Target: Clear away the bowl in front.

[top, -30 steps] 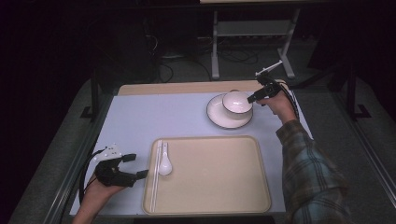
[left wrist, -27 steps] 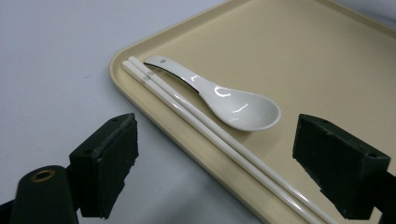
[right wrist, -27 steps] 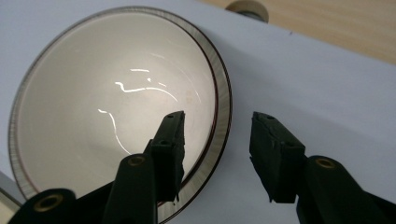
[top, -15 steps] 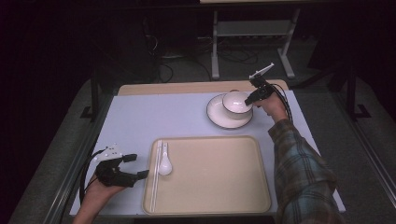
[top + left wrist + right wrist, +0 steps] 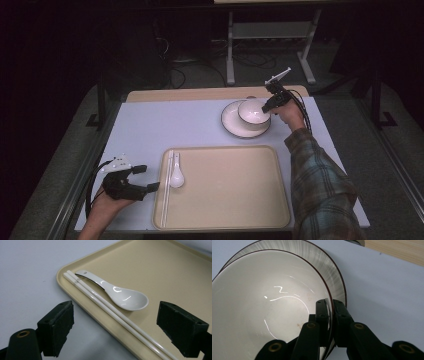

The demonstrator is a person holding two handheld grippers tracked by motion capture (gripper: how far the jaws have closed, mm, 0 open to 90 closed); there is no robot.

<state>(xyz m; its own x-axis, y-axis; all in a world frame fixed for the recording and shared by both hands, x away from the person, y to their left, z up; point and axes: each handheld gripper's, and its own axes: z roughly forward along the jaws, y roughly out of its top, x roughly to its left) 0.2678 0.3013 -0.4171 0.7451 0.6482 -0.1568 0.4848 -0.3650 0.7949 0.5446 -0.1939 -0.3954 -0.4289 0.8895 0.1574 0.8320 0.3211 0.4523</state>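
A white bowl (image 5: 253, 111) (image 5: 262, 310) hangs tilted just over a white plate (image 5: 235, 125) (image 5: 332, 272) at the back right of the table. My right gripper (image 5: 265, 107) (image 5: 331, 305) is shut on the bowl's rim, one jaw inside and one outside. A beige tray (image 5: 230, 190) (image 5: 175, 270) lies at the front centre. On its left edge lie a white spoon (image 5: 176, 176) (image 5: 120, 293) and a pair of white chopsticks (image 5: 167, 185) (image 5: 110, 310). My left gripper (image 5: 145, 180) (image 5: 115, 332) rests open just left of the tray, jaws wide apart, facing the spoon.
A pale blue mat (image 5: 165, 125) covers the wooden table (image 5: 200, 93). Beyond the far edge stand a metal frame (image 5: 270, 35) and cables on a dark floor. A plaid sleeve (image 5: 320, 185) crosses the table's right side.
The right gripper has lifted the bowl slightly off the plate and tilted it. The left gripper has stayed still.
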